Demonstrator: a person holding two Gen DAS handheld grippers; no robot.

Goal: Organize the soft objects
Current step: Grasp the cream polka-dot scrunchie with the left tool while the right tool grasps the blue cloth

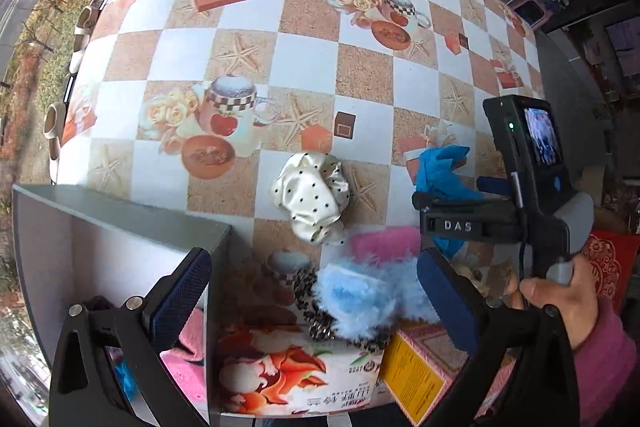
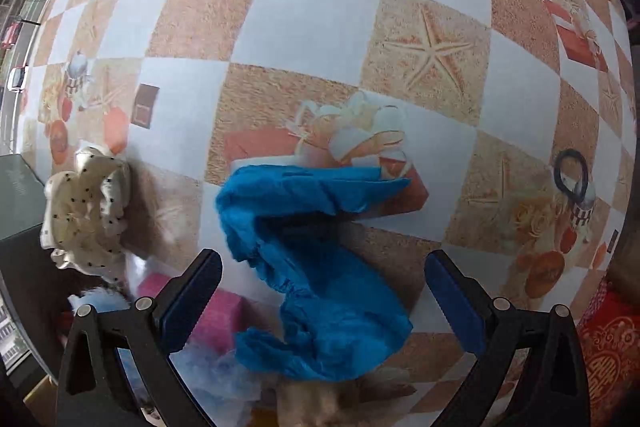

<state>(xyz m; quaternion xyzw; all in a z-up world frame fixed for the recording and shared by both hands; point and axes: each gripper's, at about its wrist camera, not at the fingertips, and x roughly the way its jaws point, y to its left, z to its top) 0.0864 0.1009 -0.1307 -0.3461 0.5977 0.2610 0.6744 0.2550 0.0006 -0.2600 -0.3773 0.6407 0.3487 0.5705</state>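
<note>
Two views. Left wrist: our left gripper jaws wide, empty, over the fluffy blue scrunchie; grey box at left.

Right wrist: right gripper jaws wide, straddling the blue cloth. Risk: limp cloth slips. Checkered surface, window far left.

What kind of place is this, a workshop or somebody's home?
Most likely a home, at a table by a window. The table wears a checked oilcloth printed with teacups and starfish, hair scrunchies such as the cream dotted one lie on it, and trees and a street show outside at the left.
</note>
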